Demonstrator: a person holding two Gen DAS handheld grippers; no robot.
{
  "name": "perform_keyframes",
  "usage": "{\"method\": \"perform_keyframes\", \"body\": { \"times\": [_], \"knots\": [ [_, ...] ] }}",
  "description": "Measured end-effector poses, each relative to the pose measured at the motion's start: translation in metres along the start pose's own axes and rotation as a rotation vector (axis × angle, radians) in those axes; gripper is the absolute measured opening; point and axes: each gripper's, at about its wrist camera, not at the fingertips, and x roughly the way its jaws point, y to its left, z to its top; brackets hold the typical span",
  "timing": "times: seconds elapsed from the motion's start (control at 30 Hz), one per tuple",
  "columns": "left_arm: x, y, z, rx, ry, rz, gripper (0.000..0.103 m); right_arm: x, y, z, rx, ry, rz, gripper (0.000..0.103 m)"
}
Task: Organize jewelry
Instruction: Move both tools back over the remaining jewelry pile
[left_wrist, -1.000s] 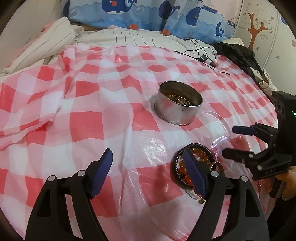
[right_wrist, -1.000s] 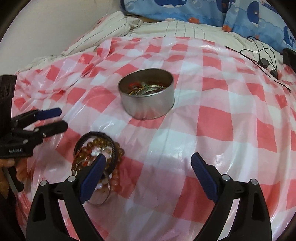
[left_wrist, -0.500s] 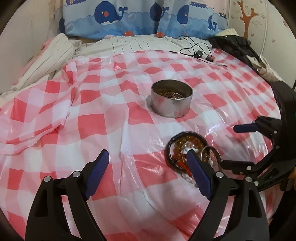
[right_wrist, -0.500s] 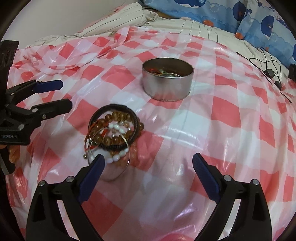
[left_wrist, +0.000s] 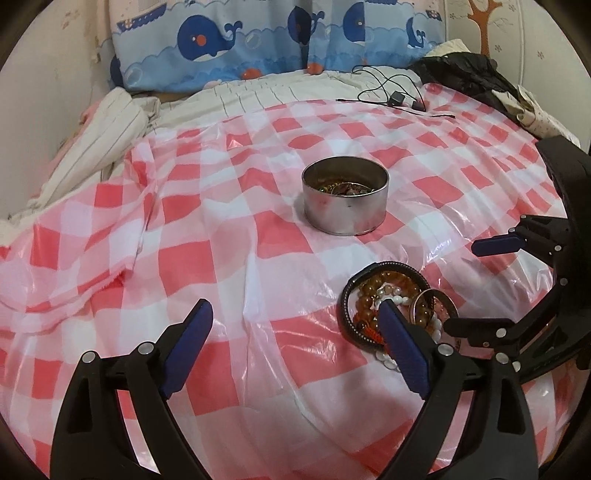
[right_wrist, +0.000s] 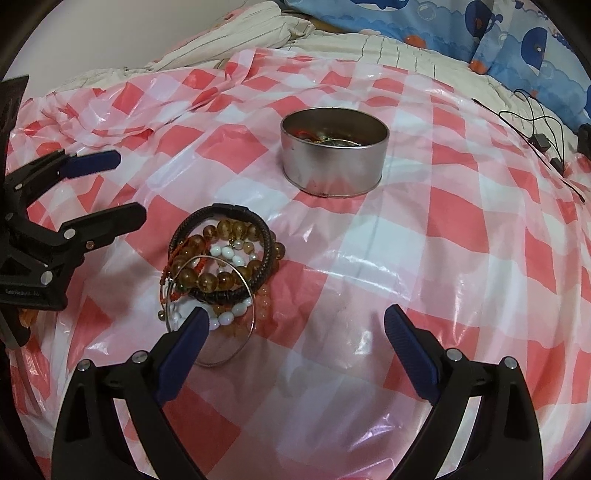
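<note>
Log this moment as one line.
left gripper: open, just widened, empty | right gripper: open, empty | bracelet pile: on cloth | tin: holds jewelry

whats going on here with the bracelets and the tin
A person holds a two-finger gripper in each hand over a bed covered by a red-and-white checked plastic sheet. A pile of bracelets, amber beads, white beads, a dark braided band and a thin metal bangle, lies loose on the sheet. Beyond it stands a round metal tin already holding some jewelry. The left gripper, whose jaws have just been opening, and the right gripper are both open and empty beside the pile.
</note>
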Motion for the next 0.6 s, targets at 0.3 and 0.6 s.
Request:
{"method": "perform_keyframes", "body": {
  "times": [0.3,0.6],
  "knots": [
    [0.0046,-0.0088,0.0056,0.048,-0.009,0.021,0.089,0.0027,-0.0044,0.0018,0.008,0.000,-0.009,0.093],
    [0.0079,-0.0108,0.0070,0.057,-0.010,0.027,0.089,0.0052,-0.0058,0.0033,0.009,0.003,-0.018,0.093]
  ]
}}
